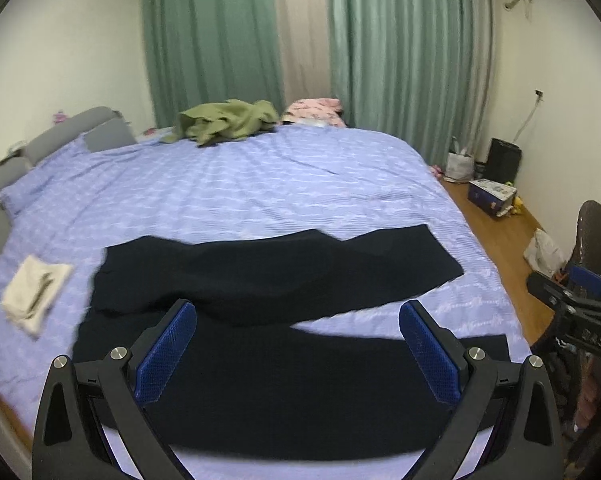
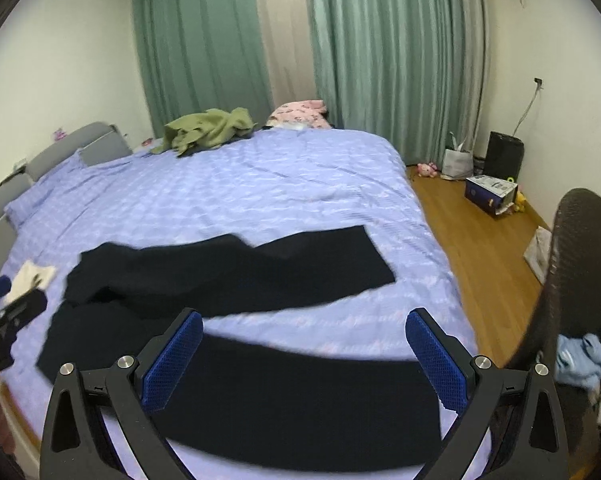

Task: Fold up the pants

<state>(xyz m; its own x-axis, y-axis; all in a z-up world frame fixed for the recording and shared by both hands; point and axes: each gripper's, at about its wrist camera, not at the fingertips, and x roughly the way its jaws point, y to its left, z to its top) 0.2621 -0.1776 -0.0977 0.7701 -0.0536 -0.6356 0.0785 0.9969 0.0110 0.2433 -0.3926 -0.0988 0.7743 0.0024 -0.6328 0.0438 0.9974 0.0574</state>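
Cream cloth [image 1: 34,294] far left of left tongs [image 1: 298,354], chair [image 2: 572,280] right of right tongs [image 2: 304,358]; dark pants [image 1: 260,280] spread under/ahead; both wide open, empty.

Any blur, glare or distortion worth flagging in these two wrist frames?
Left wrist view: strong fisheye bowing with dark corner vignette, dim flat indoor light, no glare; the black pants and folded cream cloth are smeared at their edges. Right wrist view: same bowing; the pants are soft, while the open right tongs stay sharp.
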